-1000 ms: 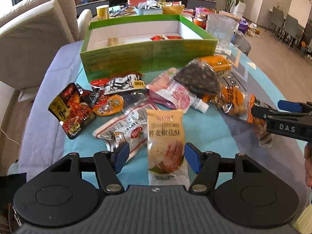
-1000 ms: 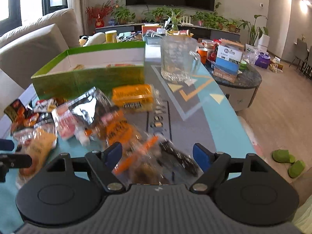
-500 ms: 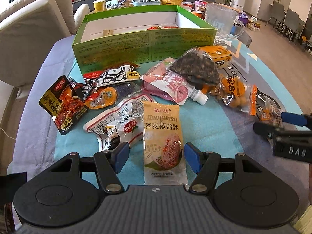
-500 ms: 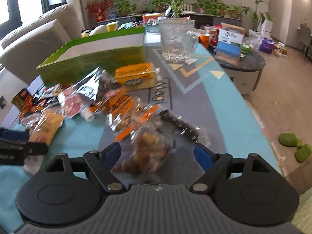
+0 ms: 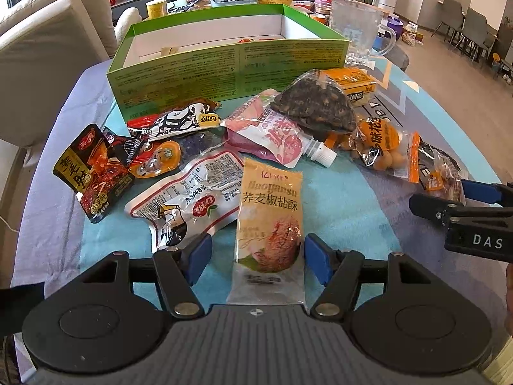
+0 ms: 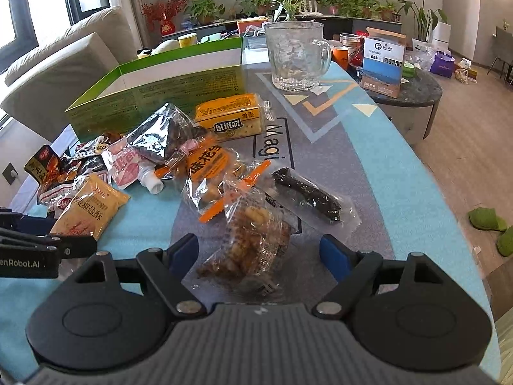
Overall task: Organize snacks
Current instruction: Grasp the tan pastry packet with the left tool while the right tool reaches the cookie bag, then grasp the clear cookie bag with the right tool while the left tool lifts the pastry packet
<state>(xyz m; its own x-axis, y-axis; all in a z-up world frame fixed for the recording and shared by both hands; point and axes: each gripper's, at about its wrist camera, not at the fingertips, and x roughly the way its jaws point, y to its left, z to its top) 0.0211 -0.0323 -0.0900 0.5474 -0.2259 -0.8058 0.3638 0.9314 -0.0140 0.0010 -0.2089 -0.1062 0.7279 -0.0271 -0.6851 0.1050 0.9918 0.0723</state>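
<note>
Yellow biscuit packet (image 5: 269, 221) flat, glossy, between open left claw (image 5: 258, 253).

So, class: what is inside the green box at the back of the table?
Inside the green box, white walls, a small tan item and a sliver of red packaging show. Its front wall hides the floor and anything else.

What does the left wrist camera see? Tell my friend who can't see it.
Open left tongs straddle a yellow snack packet lying on a blue mat. More snack bags are heaped beyond, before an open green box; the right tongs reach in from the right.
</note>
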